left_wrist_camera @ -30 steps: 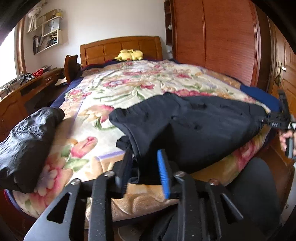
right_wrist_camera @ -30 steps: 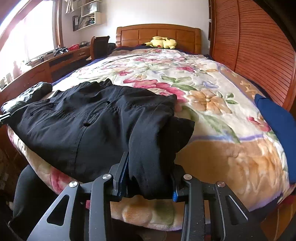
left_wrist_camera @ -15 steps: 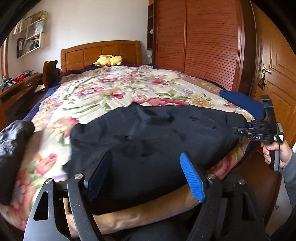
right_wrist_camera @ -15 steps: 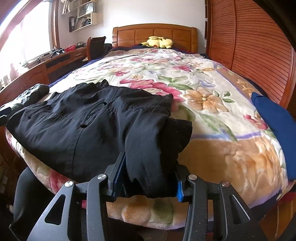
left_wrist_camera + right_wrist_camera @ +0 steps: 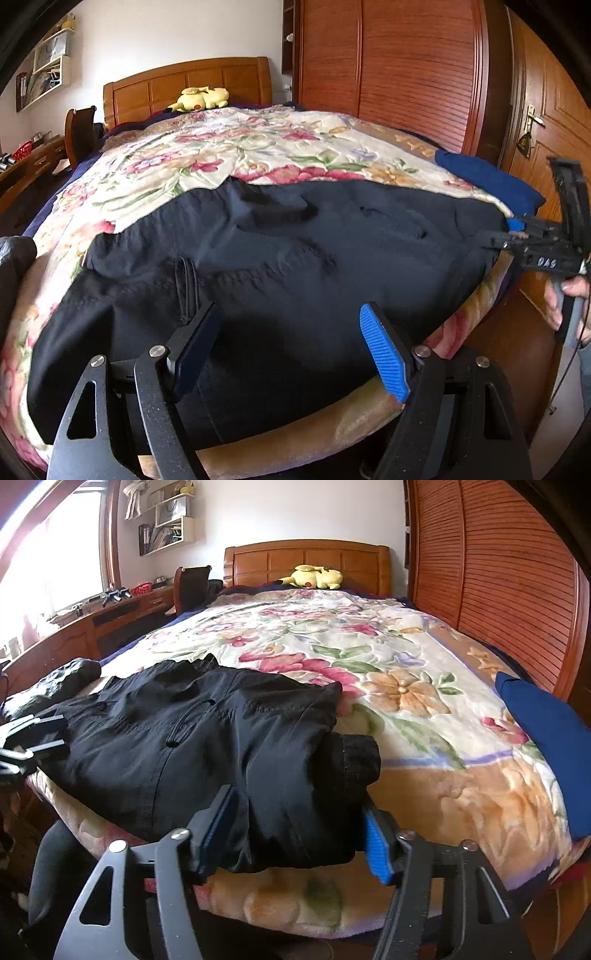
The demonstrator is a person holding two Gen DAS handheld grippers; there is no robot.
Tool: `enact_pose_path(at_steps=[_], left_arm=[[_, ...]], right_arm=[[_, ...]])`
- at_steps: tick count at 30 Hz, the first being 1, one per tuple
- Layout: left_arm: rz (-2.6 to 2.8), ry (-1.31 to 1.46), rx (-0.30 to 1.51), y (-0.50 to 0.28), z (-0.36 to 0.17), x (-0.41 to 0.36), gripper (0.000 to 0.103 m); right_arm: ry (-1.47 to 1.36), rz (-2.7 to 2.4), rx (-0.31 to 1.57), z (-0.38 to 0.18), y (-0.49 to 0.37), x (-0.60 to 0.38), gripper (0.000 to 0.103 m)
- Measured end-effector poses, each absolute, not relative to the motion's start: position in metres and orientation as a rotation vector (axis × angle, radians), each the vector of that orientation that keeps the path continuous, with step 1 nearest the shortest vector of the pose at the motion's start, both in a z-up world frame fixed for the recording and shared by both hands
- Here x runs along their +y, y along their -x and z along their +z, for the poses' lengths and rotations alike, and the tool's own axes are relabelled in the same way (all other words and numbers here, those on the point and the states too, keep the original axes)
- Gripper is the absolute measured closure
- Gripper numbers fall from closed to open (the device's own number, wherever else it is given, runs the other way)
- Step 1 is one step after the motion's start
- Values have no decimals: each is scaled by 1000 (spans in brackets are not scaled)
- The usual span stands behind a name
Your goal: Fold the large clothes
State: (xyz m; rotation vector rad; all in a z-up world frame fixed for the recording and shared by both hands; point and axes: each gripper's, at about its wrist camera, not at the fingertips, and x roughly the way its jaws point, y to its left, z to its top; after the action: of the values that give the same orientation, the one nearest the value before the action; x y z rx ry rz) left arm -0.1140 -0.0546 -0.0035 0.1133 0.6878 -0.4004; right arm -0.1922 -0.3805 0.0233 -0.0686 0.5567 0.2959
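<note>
On bed (image 5: 424,716): black garment (image 5: 192,746), grippers released.

— Desk: What changed at the foot edge of the bed?
— Photographer: The left gripper (image 5: 290,345), a second ago closed near a bunched corner of the black garment (image 5: 280,266), has slid along the edge toward the middle; its jaws have just opened wide.
— Desk: And the other?
— Photographer: The right gripper (image 5: 295,829) jaws have just been opening, the folded end now loose between them.
</note>
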Motion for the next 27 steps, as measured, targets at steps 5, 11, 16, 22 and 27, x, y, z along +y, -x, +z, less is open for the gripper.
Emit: enact_pose_path(at_steps=[5, 11, 16, 22, 27], left_arm=[[-396, -116, 709, 111, -15, -56, 23], [-398, -114, 717, 112, -28, -56, 21], [-399, -104, 718, 111, -29, -54, 21], [-402, -103, 717, 112, -30, -54, 21], [-406, -100, 719, 110, -32, -55, 21]], right_arm=[[49, 278, 550, 26, 193, -383, 33], [29, 251, 514, 32, 198, -383, 30], [46, 233, 525, 28, 197, -380, 27], [33, 219, 617, 8, 173, -379, 27], [-18, 259, 659, 0, 159, -378, 27]])
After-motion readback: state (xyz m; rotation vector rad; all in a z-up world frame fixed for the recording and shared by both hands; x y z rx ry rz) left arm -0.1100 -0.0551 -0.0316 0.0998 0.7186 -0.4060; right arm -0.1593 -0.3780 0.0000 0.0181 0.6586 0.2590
